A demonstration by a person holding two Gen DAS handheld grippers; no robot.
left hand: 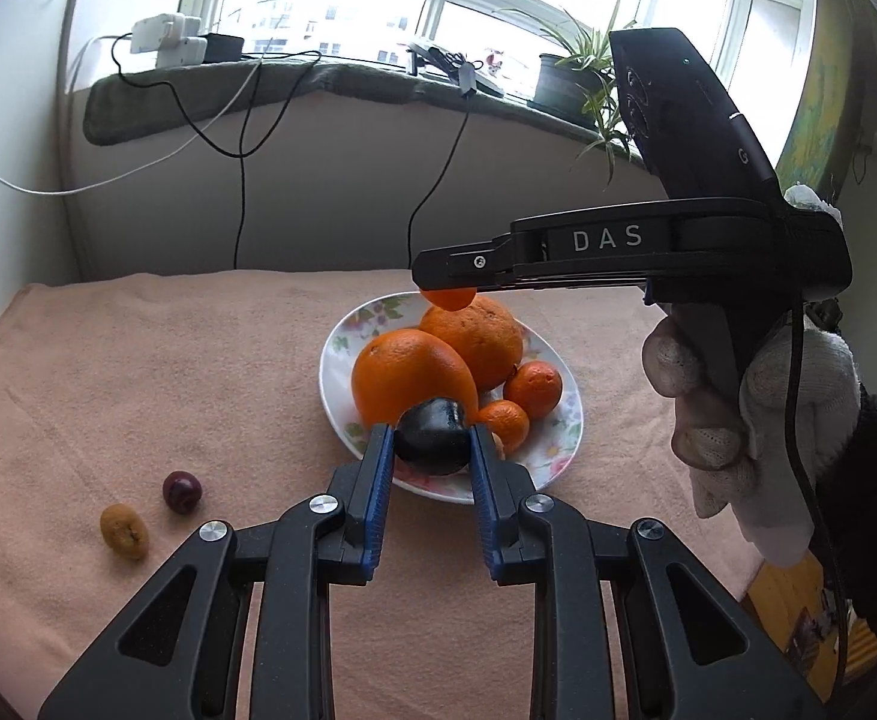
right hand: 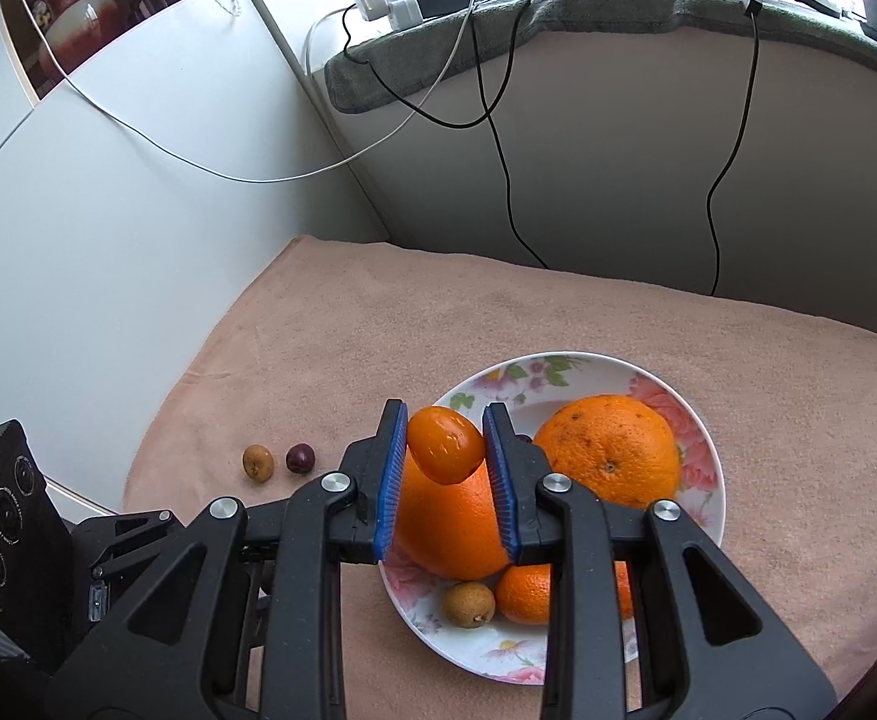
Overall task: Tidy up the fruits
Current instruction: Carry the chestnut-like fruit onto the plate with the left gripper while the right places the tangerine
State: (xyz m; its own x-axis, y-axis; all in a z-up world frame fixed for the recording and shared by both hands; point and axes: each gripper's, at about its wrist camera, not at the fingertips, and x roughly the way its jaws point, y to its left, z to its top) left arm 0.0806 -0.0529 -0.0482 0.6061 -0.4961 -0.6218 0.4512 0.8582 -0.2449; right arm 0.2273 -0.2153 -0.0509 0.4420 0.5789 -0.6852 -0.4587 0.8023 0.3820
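Note:
A floral white plate [left hand: 333, 354] [right hand: 708, 468] holds two large oranges [left hand: 405, 372] [right hand: 609, 450], two small tangerines [left hand: 533, 389] and a small brown fruit [right hand: 467, 603]. My left gripper [left hand: 431, 439] is shut on a dark plum [left hand: 432, 435] above the plate's near edge. My right gripper [right hand: 445, 445] is shut on a small orange kumquat [right hand: 445, 445] over the plate; it also shows in the left wrist view [left hand: 449, 298]. A dark cherry [left hand: 182, 491] [right hand: 300, 458] and a yellow-brown fruit [left hand: 123, 530] [right hand: 257, 462] lie on the cloth to the left.
A pink cloth [left hand: 138, 372] covers the table. A wall and windowsill [left hand: 318, 81] with hanging cables [left hand: 240, 192] stand behind it. A white cabinet [right hand: 108, 240] borders the table's left side. A potted plant [left hand: 582, 78] sits on the sill.

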